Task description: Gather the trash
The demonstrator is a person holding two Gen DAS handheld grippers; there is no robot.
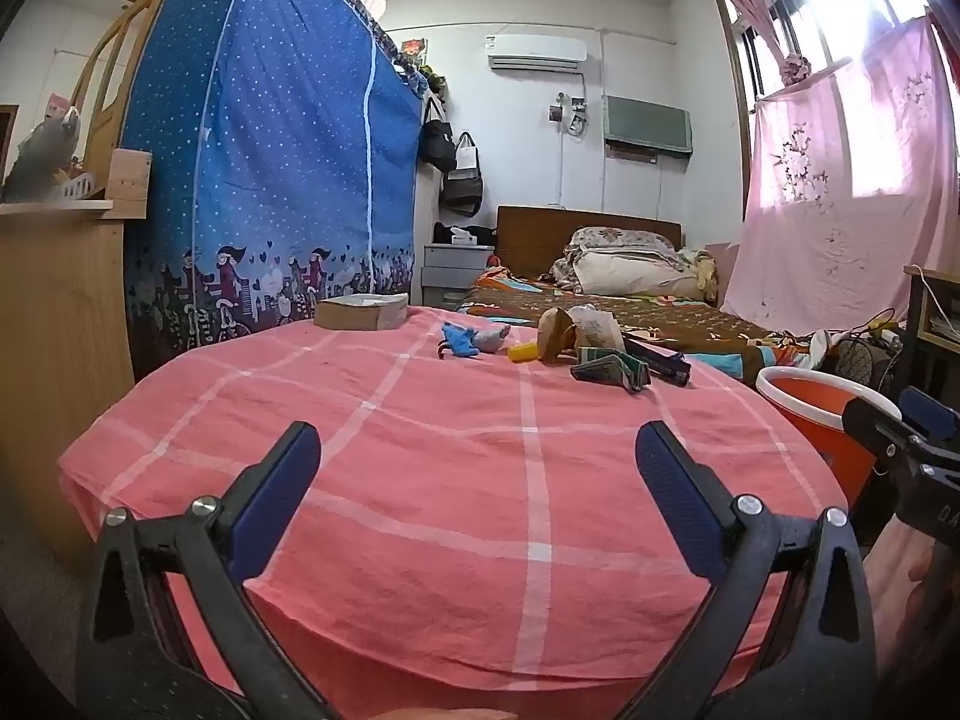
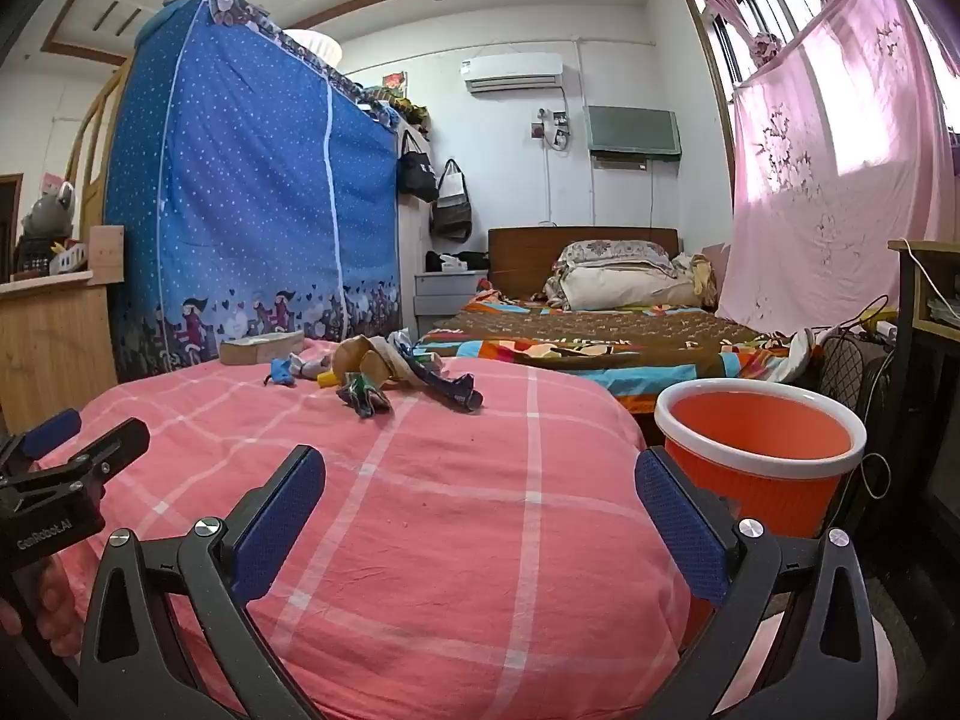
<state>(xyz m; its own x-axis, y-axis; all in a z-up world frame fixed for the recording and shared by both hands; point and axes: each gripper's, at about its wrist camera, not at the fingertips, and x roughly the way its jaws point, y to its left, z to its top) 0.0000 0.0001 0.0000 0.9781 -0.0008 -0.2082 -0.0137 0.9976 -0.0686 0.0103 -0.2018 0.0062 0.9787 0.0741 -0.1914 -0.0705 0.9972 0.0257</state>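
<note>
Several pieces of trash lie at the far side of a table under a pink checked cloth (image 1: 456, 480): a blue scrap (image 1: 459, 341), a yellow cap (image 1: 523, 352), a brown paper bag (image 1: 558, 330), a green wrapper (image 1: 609, 367) and a dark wrapper (image 1: 660, 360). The right wrist view shows the same heap, with the green wrapper (image 2: 363, 393) and dark wrapper (image 2: 450, 390) nearest. An orange bin (image 2: 759, 468) with a white rim stands right of the table. My left gripper (image 1: 477, 468) and right gripper (image 2: 480, 492) hover open over the near cloth, with nothing between the fingers.
A flat cardboard box (image 1: 362, 311) rests at the table's far left. A blue dotted fabric wardrobe (image 1: 264, 180) rises behind, a wooden cabinet (image 1: 54, 324) to the left. A bed (image 1: 630, 300) with pillows lies beyond, with pink curtains (image 1: 840, 180) at right.
</note>
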